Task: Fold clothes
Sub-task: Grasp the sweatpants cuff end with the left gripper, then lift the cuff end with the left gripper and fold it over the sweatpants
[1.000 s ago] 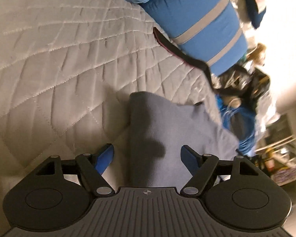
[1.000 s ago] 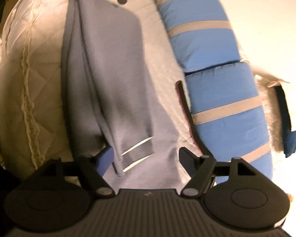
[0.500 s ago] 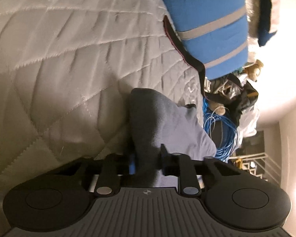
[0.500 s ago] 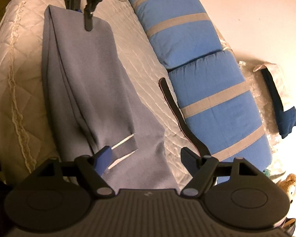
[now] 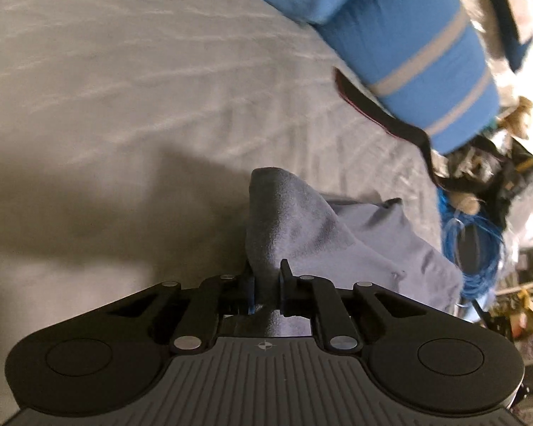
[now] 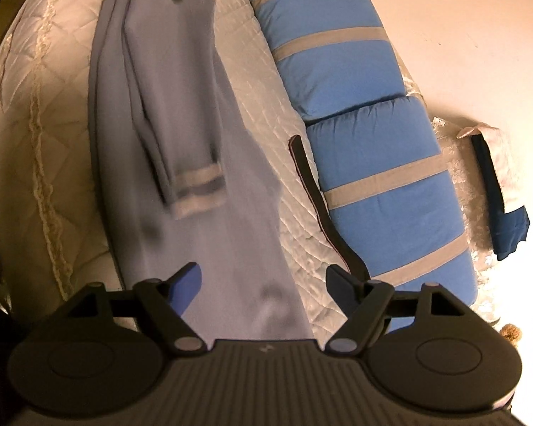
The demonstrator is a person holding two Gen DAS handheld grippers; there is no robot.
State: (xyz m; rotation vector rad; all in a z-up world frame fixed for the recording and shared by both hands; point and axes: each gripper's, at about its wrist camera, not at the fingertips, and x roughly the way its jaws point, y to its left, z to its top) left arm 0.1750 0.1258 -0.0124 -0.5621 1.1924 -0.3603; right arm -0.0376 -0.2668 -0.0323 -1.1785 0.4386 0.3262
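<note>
Progress: I judge the fold partly done; the long grey-blue soft knit garment [image 6: 181, 113] already lies doubled lengthwise in a narrow strip, one sleeve with two pale cuff stripes [image 6: 199, 191] laid across it. Folding it end to end looks not yet done.
Left fingers: my left gripper [image 5: 266, 285] is pinched tight on a bunched corner of the garment [image 5: 284, 213], at lower centre of the left wrist view, lifting it off the bed.
Right fingers: my right gripper [image 6: 263, 278] is spread wide and grips nothing, hovering over the near end of the garment at the bottom of the right wrist view.
Garment place: on the cream quilted bedspread [image 6: 42, 113], running from top centre to bottom centre, beside the blue cushions with grey bands [image 6: 373, 163] at right.
Garment look: smooth, slightly rumpled near my right fingers; the image is blurred.
</note>
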